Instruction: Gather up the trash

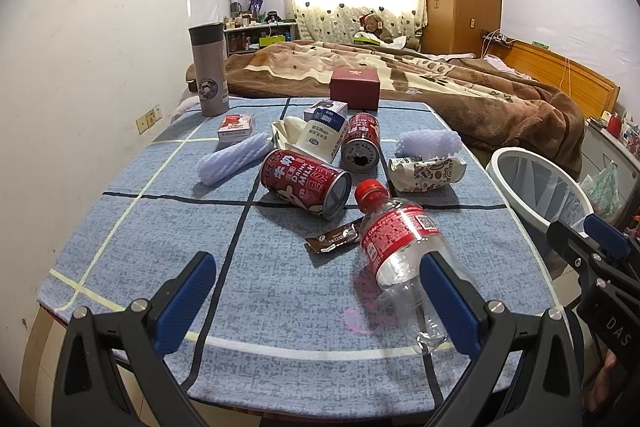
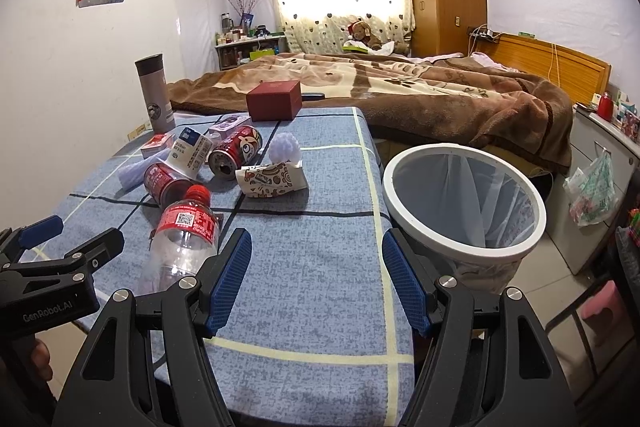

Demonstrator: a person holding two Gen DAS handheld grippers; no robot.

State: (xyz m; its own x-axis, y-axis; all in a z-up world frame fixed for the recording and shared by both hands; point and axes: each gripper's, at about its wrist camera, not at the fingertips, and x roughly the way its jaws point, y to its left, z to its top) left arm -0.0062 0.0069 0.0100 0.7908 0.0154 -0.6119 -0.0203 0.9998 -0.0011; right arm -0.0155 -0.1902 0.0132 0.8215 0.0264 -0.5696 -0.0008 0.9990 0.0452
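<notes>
The left gripper (image 1: 320, 291) is standing wide open over the near edge of the table (image 1: 160, 227), and it is holding nothing. Its right finger (image 1: 448, 303) is sitting in front of the clear bottle (image 1: 400, 247), hiding part of it, so I cannot tell if they are touching. The bottle is lying on its side with its red cap (image 1: 370, 190) pointing far. The right gripper (image 2: 316, 283) is also wide open and empty, hanging over the near right part of the table, with the bin (image 2: 464, 195) just beside the table on the right. Farther back, two red cans (image 1: 306, 189), a milk carton (image 1: 320, 139), a crumpled paper cup (image 1: 426, 173), two white foam nets (image 1: 234, 163) and a small brown packet (image 1: 332, 237) are lying close together. The carton is covering part of something pale behind it that is hard to make out. The bottom of the bin is cut off behind the right gripper.
</notes>
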